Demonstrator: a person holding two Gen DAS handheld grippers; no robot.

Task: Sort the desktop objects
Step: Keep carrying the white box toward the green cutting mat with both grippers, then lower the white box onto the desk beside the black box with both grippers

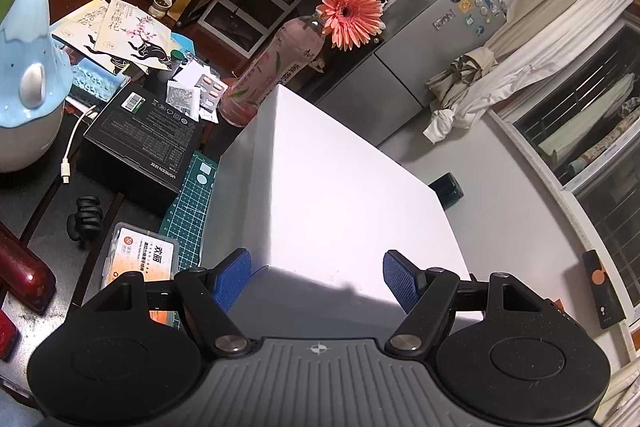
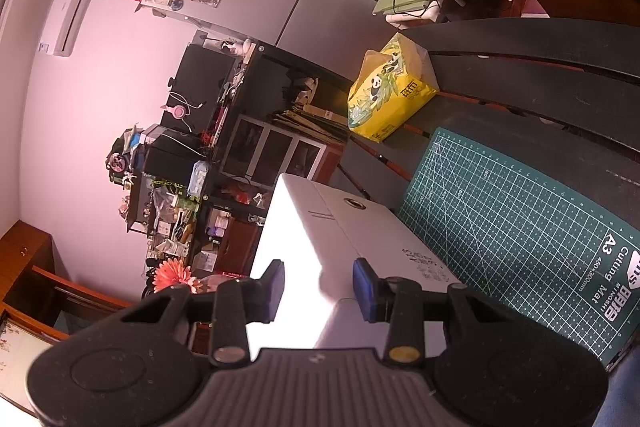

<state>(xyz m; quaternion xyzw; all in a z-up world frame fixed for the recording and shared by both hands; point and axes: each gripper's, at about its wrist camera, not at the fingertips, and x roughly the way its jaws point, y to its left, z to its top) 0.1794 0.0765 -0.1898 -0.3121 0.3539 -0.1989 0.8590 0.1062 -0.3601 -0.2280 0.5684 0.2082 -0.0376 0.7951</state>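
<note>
A large white box fills the middle of the left wrist view, tilted, with its near end between my blue pads. My left gripper is shut on that end. In the right wrist view the same white box runs away from me, with small print and a round mark on its face. My right gripper is shut on its near edge, one pad on each side. The box hangs over the green cutting mat.
Left of the white box lie a black carton, a clear plastic case, a black hair clip and a white cable. A pink bottle with a flower stands behind. A yellow tissue pack sits beyond the mat.
</note>
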